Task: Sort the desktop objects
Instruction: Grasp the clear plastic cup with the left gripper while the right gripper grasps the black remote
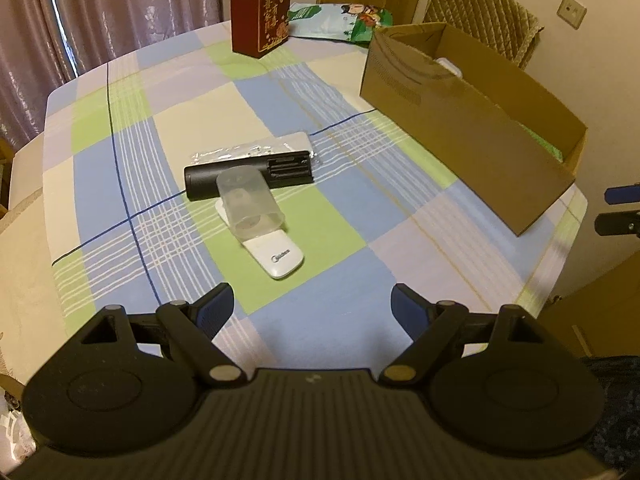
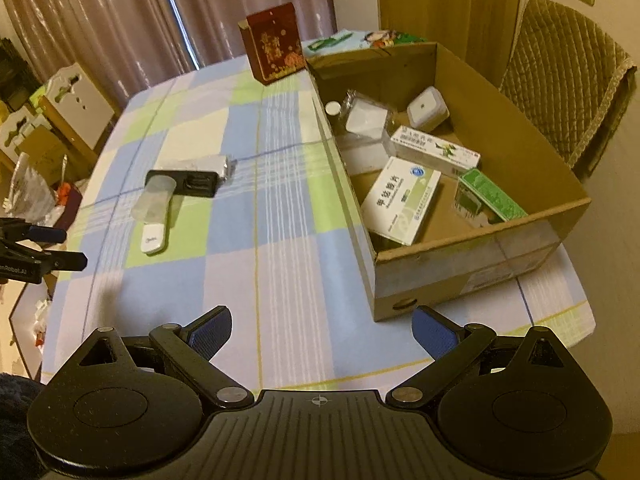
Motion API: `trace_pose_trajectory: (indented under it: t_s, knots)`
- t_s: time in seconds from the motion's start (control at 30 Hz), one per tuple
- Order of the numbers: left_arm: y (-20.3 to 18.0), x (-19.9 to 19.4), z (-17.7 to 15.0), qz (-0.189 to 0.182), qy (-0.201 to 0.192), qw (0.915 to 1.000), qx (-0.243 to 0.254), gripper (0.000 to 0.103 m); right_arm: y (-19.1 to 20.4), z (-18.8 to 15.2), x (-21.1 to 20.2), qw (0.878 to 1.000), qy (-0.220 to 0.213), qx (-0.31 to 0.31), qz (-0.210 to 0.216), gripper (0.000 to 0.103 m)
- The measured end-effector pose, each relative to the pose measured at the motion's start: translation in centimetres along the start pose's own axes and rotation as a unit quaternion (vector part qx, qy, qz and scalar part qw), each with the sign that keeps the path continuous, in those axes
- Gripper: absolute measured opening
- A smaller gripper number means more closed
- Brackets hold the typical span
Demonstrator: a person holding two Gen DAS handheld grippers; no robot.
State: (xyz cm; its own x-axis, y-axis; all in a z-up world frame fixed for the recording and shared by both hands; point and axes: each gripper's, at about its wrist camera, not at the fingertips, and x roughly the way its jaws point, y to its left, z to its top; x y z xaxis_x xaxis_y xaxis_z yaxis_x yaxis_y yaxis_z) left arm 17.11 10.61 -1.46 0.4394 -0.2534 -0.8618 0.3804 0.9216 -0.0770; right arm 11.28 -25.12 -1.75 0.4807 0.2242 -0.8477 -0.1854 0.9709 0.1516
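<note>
A white remote (image 1: 276, 258) (image 2: 153, 238) lies mid-table inside a clear plastic holder (image 1: 248, 206) (image 2: 154, 198). Behind it rests a black device (image 1: 248, 174) (image 2: 192, 184) and a silver-wrapped packet (image 1: 256, 147) (image 2: 200, 165). My left gripper (image 1: 313, 304) hovers open just short of the remote, nothing between its fingers. To the right stands an open cardboard box (image 1: 472, 136) (image 2: 372, 240) holding several medicine boxes (image 2: 400, 200) and a small white case (image 2: 426, 109). My right gripper (image 2: 322, 326) is open and empty near the box's front corner.
A dark red carton (image 1: 262, 16) (image 2: 274, 46) stands at the table's far edge beside a colourful snack bag (image 1: 340, 20) (image 2: 360, 38). A quilted chair (image 1: 486, 12) (image 2: 560, 92) sits behind the box. Curtains hang at the back. Clutter lies off the table's left side.
</note>
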Motion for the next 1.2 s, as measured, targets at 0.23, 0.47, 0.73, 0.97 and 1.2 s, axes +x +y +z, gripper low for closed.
trace_pose_trajectory:
  t_s: [0.23, 0.47, 0.73, 0.97, 1.2]
  knots:
    - [0.8, 1.7, 0.1, 0.028, 0.016, 0.9995, -0.001, 0.083, 1.2, 0.2, 0.8, 1.0, 0.005, -0.006, 0.011, 0.099]
    - [2.1, 4.0, 1.8, 0.045, 0.001, 0.999, -0.002, 0.083, 2.1, 1.4, 0.6, 1.0, -0.014, -0.014, 0.011, 0.099]
    - [4.2, 9.0, 6.0, 0.049, 0.004, 0.9987, -0.015, 0.083, 1.0, 3.7, 0.4, 0.999, -0.033, -0.005, -0.011, 0.099]
    - [5.2, 14.8, 8.9, 0.059, 0.04, 0.9974, -0.017, 0.072, 1.4, 7.1, 1.6, 0.998, -0.043, -0.034, 0.003, 0.099]
    - [6.8, 15.7, 8.4, 0.041, 0.044, 0.9977, -0.033, 0.051, 4.9, 12.0, 5.6, 0.987, -0.05, -0.134, 0.073, 0.099]
